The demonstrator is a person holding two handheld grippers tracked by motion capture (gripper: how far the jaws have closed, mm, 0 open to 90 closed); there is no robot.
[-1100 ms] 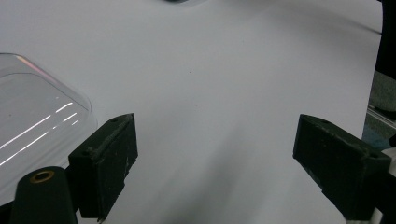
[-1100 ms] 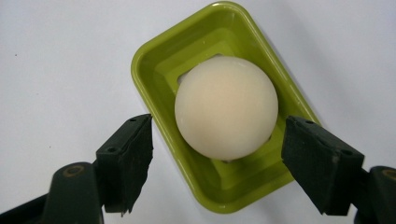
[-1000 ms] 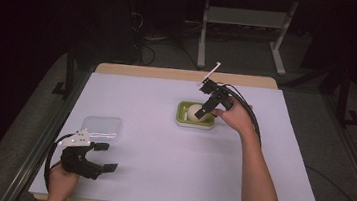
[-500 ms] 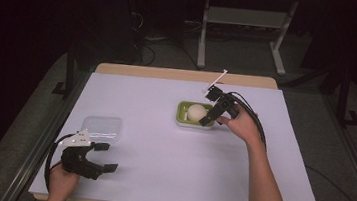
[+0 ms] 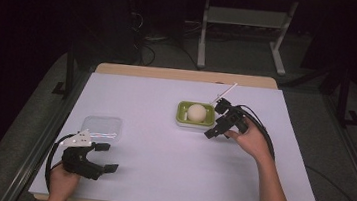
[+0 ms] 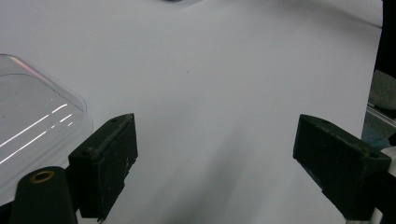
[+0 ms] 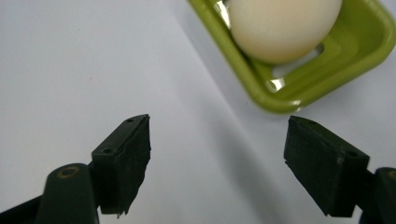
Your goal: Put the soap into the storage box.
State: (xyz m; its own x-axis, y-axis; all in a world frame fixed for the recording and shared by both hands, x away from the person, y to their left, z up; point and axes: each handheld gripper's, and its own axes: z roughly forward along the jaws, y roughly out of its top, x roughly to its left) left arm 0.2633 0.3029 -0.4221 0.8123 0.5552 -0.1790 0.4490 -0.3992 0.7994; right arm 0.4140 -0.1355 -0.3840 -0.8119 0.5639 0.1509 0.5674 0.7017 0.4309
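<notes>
The egg (image 5: 196,112) already sits in the green tray (image 5: 181,117) mid-counter, the right gripper (image 5: 218,130) just beside it, fingers wide and empty; the clear lid (image 5: 102,126) by the equally open, empty left gripper (image 5: 102,158) looks not yet fitted.

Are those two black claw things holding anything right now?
No. The left gripper and right gripper are both open, with bare table between their jaws. The egg sits in its green tray.

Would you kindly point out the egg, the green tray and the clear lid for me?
egg (image 5: 196,112), high view, its top.
green tray (image 7: 243,70), right gripper view, its near rim.
clear lid (image 5: 102,126), high view, its flat middle.
</notes>
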